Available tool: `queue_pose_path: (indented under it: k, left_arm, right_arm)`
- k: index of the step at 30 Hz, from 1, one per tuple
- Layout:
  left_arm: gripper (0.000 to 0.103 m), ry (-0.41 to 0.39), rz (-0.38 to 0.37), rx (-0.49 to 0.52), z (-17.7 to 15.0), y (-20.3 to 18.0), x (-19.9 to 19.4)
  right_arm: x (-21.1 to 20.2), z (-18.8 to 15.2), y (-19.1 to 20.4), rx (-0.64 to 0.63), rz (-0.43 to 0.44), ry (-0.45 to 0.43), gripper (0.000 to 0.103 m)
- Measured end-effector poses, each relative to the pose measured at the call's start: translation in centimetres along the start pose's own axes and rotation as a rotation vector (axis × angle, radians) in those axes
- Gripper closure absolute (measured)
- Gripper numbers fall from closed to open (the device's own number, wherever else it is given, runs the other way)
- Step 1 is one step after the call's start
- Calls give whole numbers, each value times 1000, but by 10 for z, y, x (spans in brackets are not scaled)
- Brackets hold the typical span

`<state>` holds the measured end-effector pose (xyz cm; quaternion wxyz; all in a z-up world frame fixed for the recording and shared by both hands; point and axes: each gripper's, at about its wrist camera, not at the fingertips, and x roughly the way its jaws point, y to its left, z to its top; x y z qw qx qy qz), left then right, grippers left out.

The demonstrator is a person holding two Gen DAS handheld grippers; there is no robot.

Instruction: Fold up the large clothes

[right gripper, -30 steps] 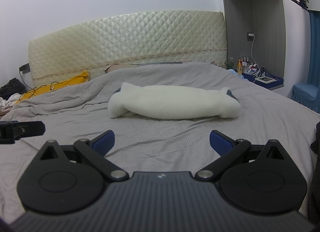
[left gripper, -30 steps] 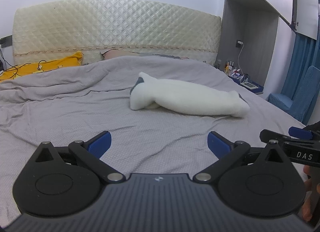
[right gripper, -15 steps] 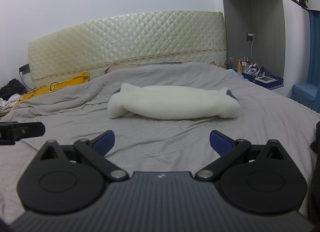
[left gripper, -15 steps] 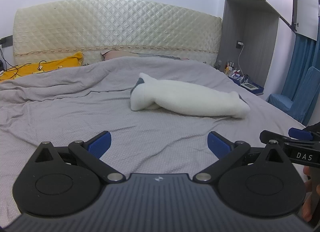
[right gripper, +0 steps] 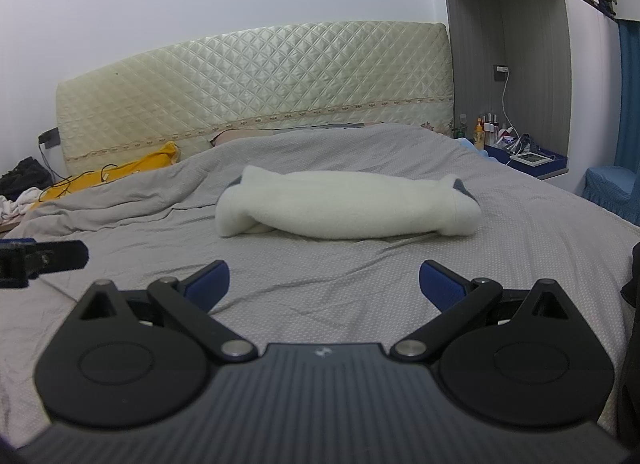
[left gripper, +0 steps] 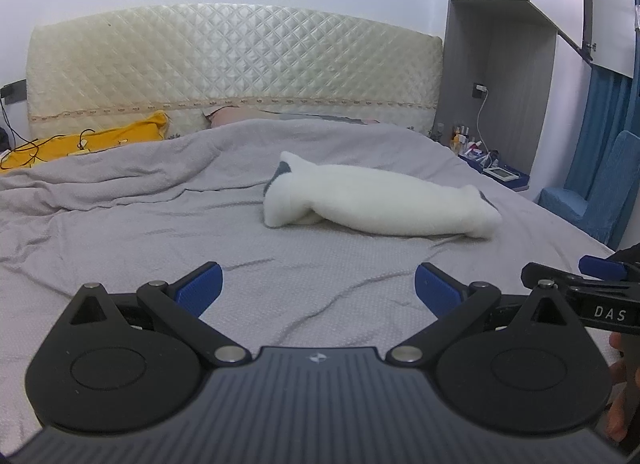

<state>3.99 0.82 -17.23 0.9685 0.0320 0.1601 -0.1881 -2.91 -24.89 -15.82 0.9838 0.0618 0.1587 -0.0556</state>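
White fleece garment (left gripper: pixel 380 202) unmoved on bed (left gripper: pixel 120 232), both grippers still spread.

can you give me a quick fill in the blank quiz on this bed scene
1. The white garment lies folded on the ____ bedsheet.
2. Both the left gripper and the right gripper have their jaws ____.
3. Near the headboard, at the bed's left side, lies a ____ cloth.
4. Neither gripper is ____ the garment.

Missing words: grey; open; yellow; touching
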Motion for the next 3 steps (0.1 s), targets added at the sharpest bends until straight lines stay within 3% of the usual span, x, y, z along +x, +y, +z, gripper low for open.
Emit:
queue_pose_path:
  k: [3]
  left_arm:
    - [0, 3, 2, -5, 0, 3, 0]
  right_arm:
    - [1, 0, 0, 1, 0, 1, 0]
